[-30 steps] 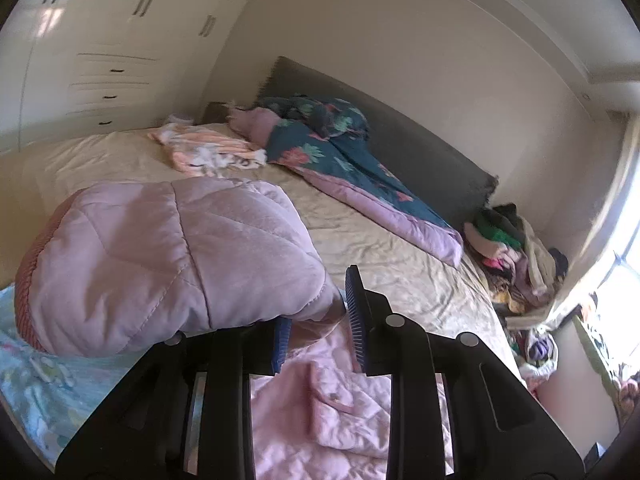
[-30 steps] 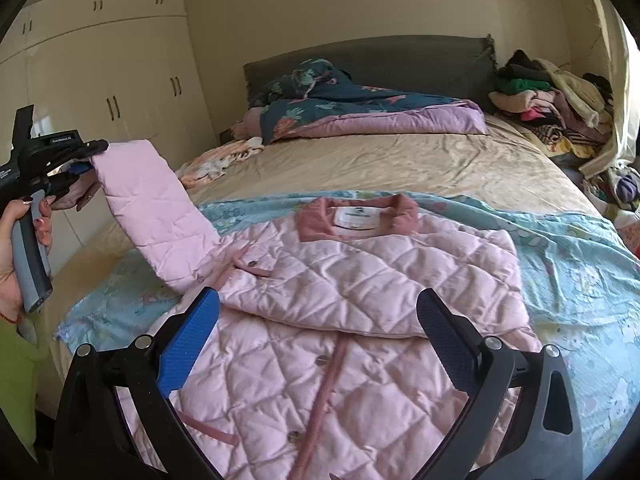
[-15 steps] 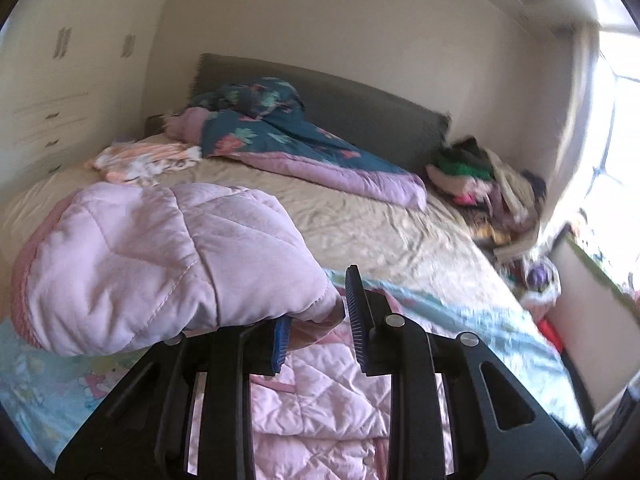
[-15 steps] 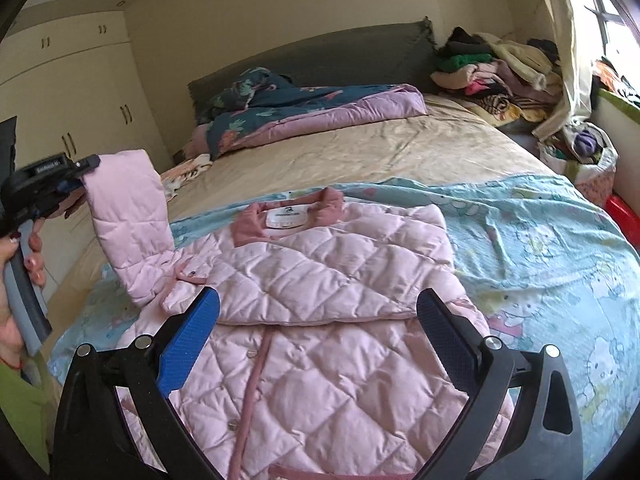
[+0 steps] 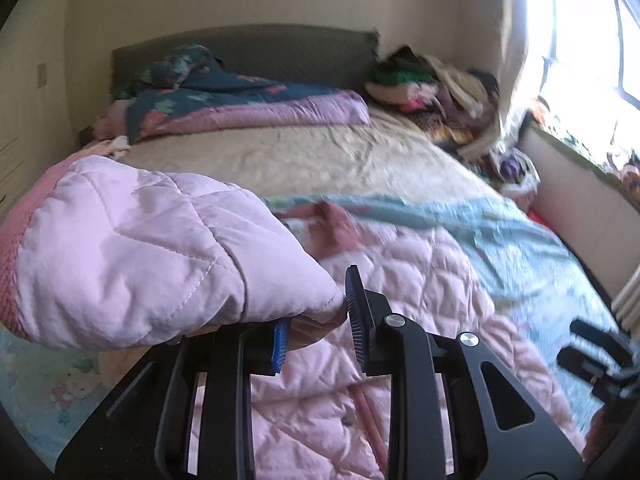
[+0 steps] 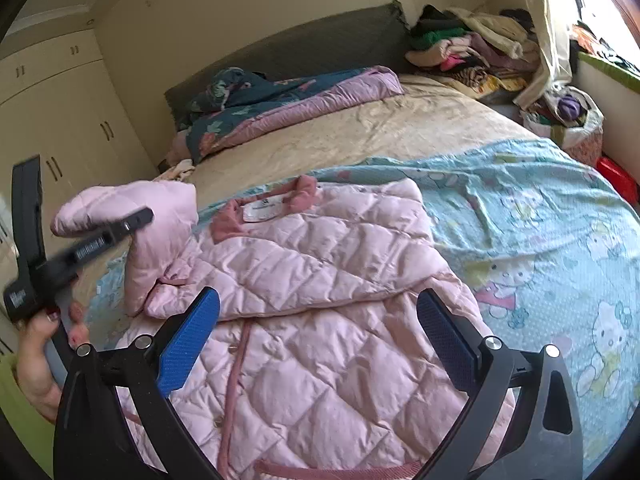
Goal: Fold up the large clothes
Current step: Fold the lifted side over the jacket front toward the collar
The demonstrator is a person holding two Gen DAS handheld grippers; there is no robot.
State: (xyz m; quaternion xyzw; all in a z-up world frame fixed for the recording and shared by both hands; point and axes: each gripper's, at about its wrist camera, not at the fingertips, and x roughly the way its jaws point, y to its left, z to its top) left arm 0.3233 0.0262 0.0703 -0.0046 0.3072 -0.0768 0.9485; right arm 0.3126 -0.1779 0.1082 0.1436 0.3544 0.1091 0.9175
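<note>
A pink quilted jacket (image 6: 320, 300) lies front up on a light blue cartoon sheet (image 6: 560, 248) at the near end of the bed, its right side folded across the chest. My left gripper (image 5: 318, 320) is shut on the jacket's left sleeve (image 5: 132, 248), which it holds raised above the bed. In the right wrist view that sleeve (image 6: 160, 232) hangs from the left gripper (image 6: 138, 216) beside the collar (image 6: 272, 208). My right gripper (image 6: 318, 344) hovers open over the jacket's lower front, with nothing between its fingers.
A dark floral quilt (image 6: 288, 100) lies along the grey headboard (image 6: 320, 40). A heap of clothes (image 6: 472, 48) sits at the bed's far right corner, bags (image 6: 568, 116) under the window. White wardrobes (image 6: 60, 120) stand on the left. Beige sheet (image 6: 360, 136) covers the mid bed.
My left gripper has carried the sleeve lower and inward toward the jacket's body, rolling as it went. The right gripper has shifted over the jacket's lower front and stays open.
</note>
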